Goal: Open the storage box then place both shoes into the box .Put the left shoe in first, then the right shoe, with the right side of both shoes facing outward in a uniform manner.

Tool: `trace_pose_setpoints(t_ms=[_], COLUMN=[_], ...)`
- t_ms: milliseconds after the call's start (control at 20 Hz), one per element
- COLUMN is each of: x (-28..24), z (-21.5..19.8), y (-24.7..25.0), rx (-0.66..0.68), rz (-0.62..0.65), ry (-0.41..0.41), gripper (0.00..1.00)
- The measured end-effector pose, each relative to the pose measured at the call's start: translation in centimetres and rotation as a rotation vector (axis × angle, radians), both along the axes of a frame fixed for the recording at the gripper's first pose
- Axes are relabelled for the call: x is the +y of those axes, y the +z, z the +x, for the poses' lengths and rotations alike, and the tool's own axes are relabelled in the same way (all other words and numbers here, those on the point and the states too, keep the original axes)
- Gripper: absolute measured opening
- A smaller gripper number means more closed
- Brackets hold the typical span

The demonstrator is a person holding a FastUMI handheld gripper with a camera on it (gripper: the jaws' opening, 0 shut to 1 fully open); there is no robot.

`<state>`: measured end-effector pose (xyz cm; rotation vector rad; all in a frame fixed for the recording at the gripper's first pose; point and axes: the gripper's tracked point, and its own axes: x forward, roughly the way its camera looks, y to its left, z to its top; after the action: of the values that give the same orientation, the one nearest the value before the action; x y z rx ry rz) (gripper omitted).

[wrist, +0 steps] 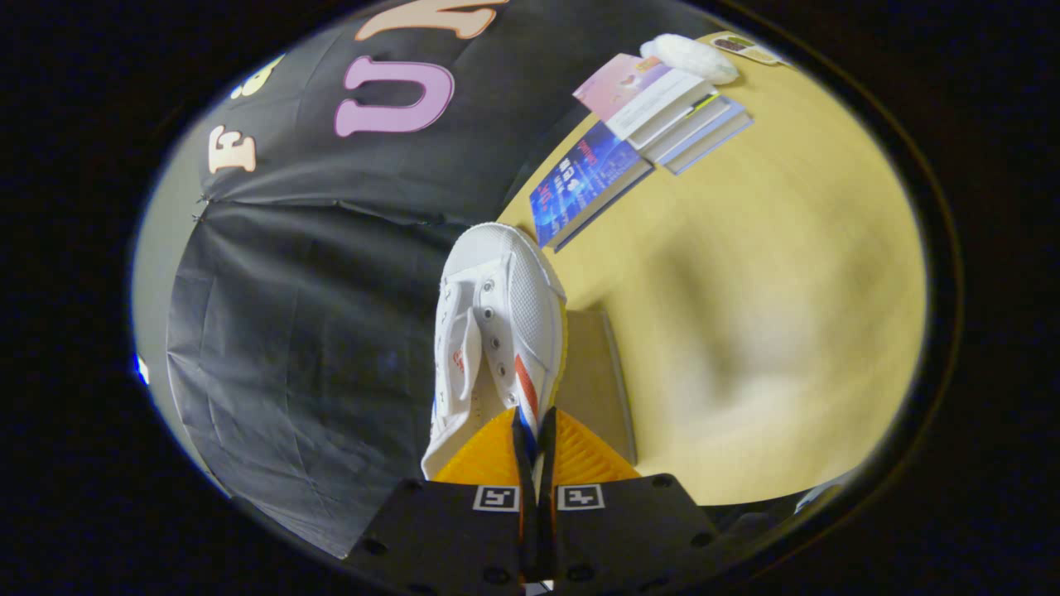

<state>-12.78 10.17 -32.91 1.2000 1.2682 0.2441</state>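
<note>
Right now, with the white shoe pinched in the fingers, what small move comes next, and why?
Probably turn to bring the storage box into sight before lowering. The gripper holds the white shoe clear of the yellow table, toe toward the books; only a flat panel shows beneath it.

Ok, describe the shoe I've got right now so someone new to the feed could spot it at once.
Start from the yellow tabletop with its row of books along the black cloth wall. Nearer the camera, the shoe is pinched at its side wall by the hand-held gripper, toe pointing away. It is the one white canvas thing there, with eyelets and a red and blue stripe.
</note>
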Motion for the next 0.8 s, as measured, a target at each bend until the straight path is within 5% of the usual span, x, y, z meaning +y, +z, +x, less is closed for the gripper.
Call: trace_pose_setpoints(t_ms=[450, 800], x=[11.4, 13.0], z=[-0.8, -2.8], y=[0.8, -1.8], rx=[0.014, 0.059], rz=[-0.042, -0.227], ry=[0.136, 0.173], gripper=[0.03, 0.03])
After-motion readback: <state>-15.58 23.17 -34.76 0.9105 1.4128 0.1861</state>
